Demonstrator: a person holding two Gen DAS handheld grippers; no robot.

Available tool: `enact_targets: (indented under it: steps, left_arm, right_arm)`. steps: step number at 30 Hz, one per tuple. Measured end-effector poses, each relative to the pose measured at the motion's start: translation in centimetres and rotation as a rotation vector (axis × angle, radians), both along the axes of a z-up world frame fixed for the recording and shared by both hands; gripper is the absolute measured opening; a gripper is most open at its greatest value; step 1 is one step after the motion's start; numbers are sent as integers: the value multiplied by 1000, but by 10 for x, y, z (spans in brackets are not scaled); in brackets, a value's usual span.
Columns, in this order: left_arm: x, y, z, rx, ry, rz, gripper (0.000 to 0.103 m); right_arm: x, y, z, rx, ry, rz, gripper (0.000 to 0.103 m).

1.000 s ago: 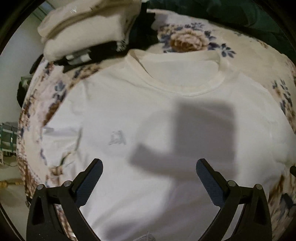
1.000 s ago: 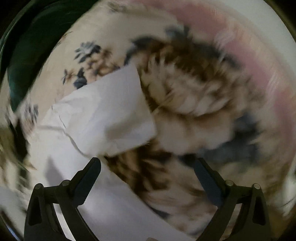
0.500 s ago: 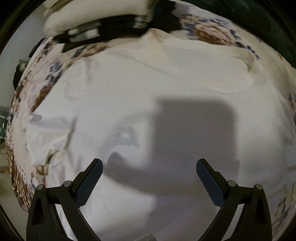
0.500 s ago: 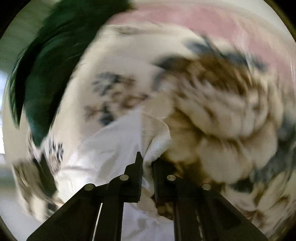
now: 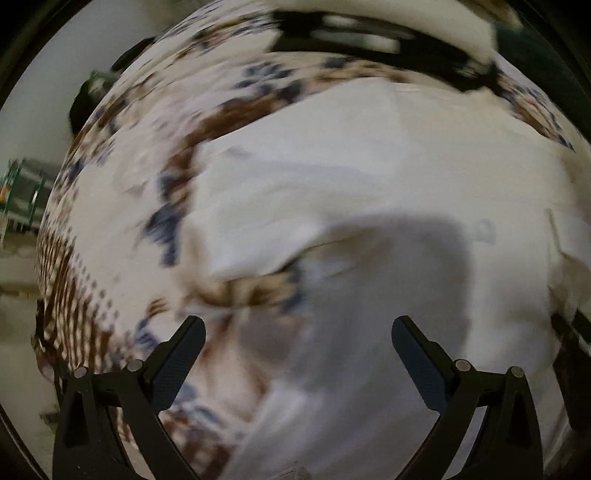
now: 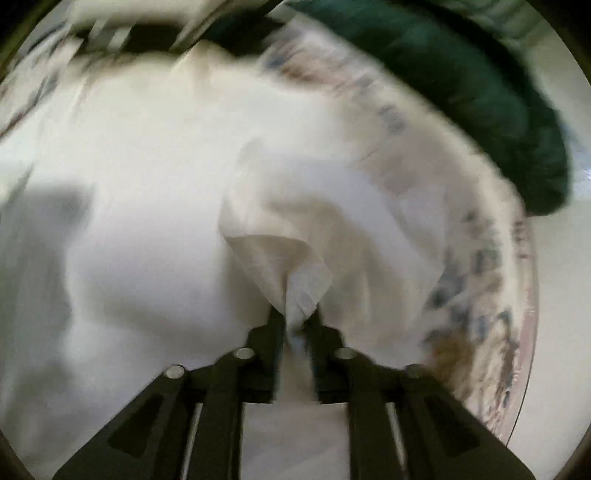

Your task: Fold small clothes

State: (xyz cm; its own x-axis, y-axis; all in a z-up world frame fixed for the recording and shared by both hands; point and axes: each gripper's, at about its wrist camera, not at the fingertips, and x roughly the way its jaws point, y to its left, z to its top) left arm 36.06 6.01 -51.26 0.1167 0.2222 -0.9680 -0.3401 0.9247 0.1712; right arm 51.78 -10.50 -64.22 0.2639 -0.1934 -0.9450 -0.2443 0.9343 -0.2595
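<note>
A white t-shirt point(image 5: 369, 166) lies flat on a floral bedspread point(image 5: 122, 206). My left gripper point(image 5: 297, 339) hangs open above the shirt's left edge, near its short sleeve point(image 5: 258, 236), with nothing between its fingers. In the right wrist view my right gripper point(image 6: 298, 321) pinches a bunched fold of the other sleeve point(image 6: 280, 251) and holds it over the shirt's body point(image 6: 147, 184). Its jaws are opening slightly, with the cloth still between them. Both views are blurred by motion.
A pile of pale folded clothes point(image 5: 369, 22) with a black item point(image 5: 369, 51) under it lies past the shirt's collar end. A dark green cloth point(image 6: 461, 92) lies along the bedspread's point(image 6: 480, 258) far edge. The floor shows beyond the bed's left side.
My right gripper closed on the sleeve and carried it in over the shirt's body while rolling. My left gripper slid from the shirt's chest toward its left sleeve, still open.
</note>
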Motion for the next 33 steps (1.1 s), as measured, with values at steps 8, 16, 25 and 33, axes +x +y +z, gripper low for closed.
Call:
enact_targets:
  steps: [8,16,25,33]
  left_arm:
    - [-37,87,-10,-176,-11,269,103]
    - [-24,145,-53,-688,-251,658,103]
    - [26,137,-35,-540,-426,643,2]
    - [77,39,51,-409,-589,69,2]
  right_arm:
    - [-60,-10,37,258,87,-110,61]
    - [-89,-34,29,240,141,-308,61]
    - [-92,-50,32,222,105,-428,61]
    - [-125,-83,40,243,79,-514,61]
